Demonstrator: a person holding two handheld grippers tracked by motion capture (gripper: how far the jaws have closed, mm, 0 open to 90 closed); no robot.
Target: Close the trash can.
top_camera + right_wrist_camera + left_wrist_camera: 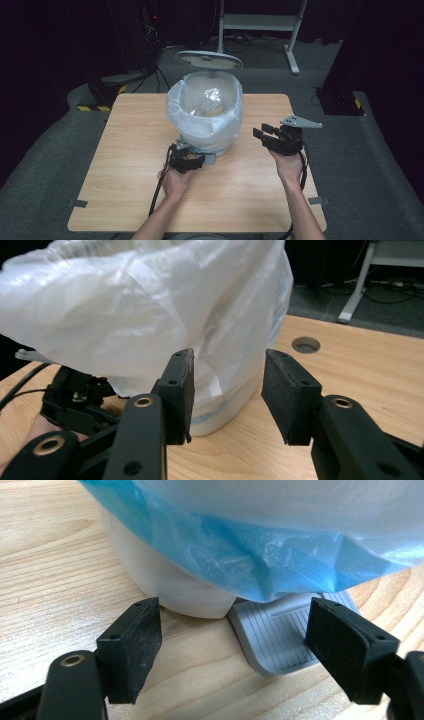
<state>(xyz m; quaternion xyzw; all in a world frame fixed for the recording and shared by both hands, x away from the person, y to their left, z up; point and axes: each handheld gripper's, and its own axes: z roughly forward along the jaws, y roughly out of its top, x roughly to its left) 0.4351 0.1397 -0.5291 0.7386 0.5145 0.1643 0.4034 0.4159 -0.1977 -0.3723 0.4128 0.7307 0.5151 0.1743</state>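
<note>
Lit counter, dark surroundings.
Overhead light fell on the counter (250, 200) while the room behind stayed near black; the white bin liner (205, 115) glared, nearly blown out in the right gripper view; close jaws looked soft in both gripper views, and the high view was slightly grainy.

Open tool (232, 647) faces bin's grey pedal (275, 635) — blue liner (250, 545) overhead.

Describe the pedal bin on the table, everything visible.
The pedal bin is a small round white plastic tub standing upright mid-table, its lid raised open behind. A translucent liner bag folds over the rim and drapes the sides, with crumpled clear wrapping inside. A grey ribbed pedal juts from the base, with the left gripper at it.
</note>
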